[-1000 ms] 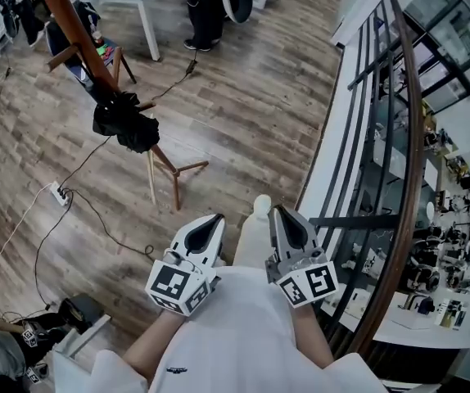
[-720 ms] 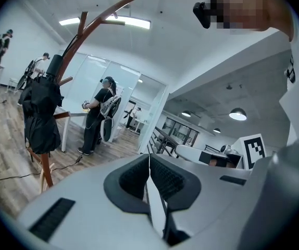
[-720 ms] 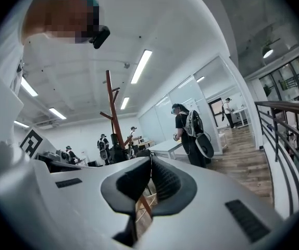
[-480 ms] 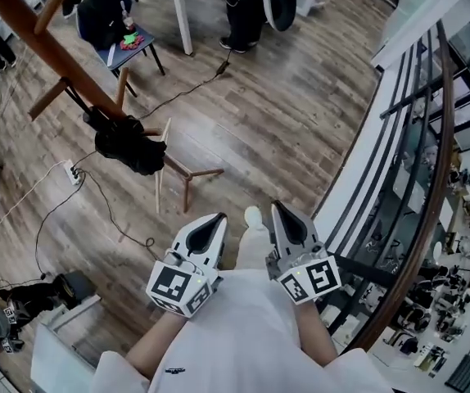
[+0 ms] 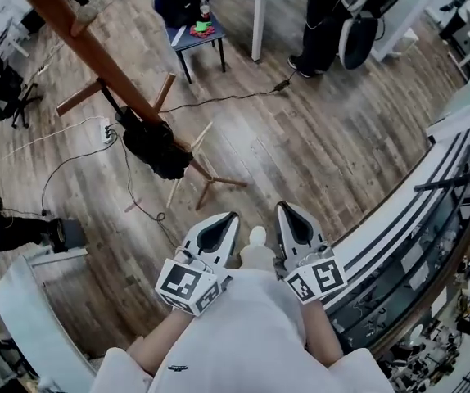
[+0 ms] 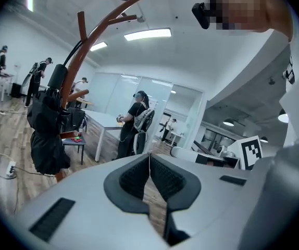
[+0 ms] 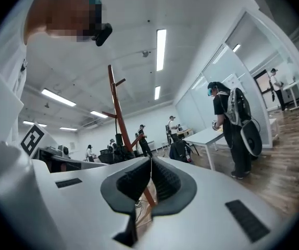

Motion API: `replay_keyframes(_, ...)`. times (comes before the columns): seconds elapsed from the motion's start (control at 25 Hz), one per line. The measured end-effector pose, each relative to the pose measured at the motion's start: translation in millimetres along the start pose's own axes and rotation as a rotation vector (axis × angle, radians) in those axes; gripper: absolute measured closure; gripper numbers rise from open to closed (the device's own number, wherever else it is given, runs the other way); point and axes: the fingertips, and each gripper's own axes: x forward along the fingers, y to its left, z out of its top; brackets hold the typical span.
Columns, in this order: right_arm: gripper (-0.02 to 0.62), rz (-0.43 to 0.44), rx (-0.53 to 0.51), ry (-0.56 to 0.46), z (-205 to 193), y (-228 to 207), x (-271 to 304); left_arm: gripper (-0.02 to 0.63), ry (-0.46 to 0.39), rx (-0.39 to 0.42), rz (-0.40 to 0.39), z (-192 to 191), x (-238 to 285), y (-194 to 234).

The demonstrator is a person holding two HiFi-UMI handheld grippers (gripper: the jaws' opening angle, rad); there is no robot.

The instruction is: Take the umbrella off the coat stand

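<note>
Black umbrella (image 6: 48, 124) hangs on coat stand (image 6: 88, 41) — long axis vertical.

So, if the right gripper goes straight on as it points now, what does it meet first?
Probably the coat stand: its brown pole shows just behind the tips of the right gripper. Depth is unclear, so it may pass beside it.
</note>
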Motion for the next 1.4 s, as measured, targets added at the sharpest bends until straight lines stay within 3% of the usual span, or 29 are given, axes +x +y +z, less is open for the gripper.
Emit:
replay_keyframes(0.32,0.56,0.272,-0.005,0.048,12.3,-18.3,41.0,0.584,-0.061,-0.011,0.181,13.1,36.0,4.8)
replay_keyframes(0.6,0.56,0.472,-0.01,0.107,1.5,5.0,73.9,0.584,-0.144,-0.053,0.368,21.1,15.1,28.9)
replay_keyframes(0.84,0.56,0.542,-0.014,0.131,-2.4,37.0,87.7,0.584,-0.178,-0.07,0.487,15.1,-13.6,49.4)
replay_keyframes(1.4,0.56,0.593,-0.056,0.133,-1.8,57.7,96.5,0.584,-0.226,-0.072,0.533,20.8,-22.4,70.4)
